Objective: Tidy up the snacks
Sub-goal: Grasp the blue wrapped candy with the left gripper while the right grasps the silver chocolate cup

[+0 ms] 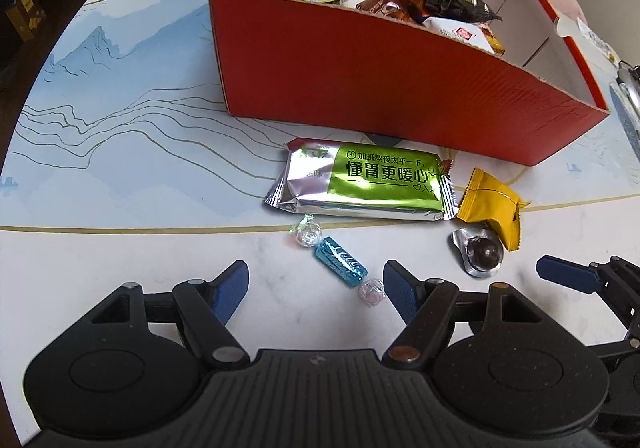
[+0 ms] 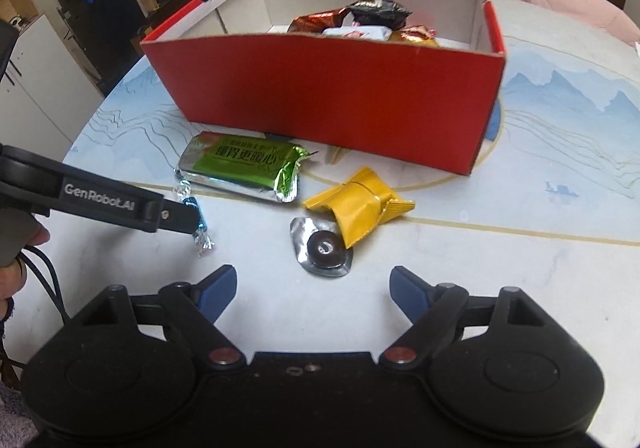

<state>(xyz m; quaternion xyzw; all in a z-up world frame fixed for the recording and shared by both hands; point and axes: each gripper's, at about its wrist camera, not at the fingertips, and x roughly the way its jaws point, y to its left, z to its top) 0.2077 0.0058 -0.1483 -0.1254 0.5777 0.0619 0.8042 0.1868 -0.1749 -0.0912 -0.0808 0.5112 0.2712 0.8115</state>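
Observation:
A red cardboard box (image 1: 360, 88) (image 2: 328, 100) holds several wrapped snacks. In front of it on the table lie a green and silver snack bar (image 1: 360, 184) (image 2: 244, 166), a yellow packet (image 1: 494, 208) (image 2: 360, 206), a round chocolate in a silver foil cup (image 1: 480, 250) (image 2: 324, 248) and a blue twist-wrapped candy (image 1: 340, 262) (image 2: 198, 226). My left gripper (image 1: 314, 288) is open and empty, its fingertips on either side of the blue candy's near end. My right gripper (image 2: 312, 290) is open and empty, just short of the foil chocolate.
The round table (image 1: 140, 176) has a blue mountain print. The left gripper's arm (image 2: 100, 200) crosses the right wrist view at the left. The right gripper's finger (image 1: 568, 274) shows at the right of the left wrist view. Cabinets (image 2: 44, 88) stand beyond the table.

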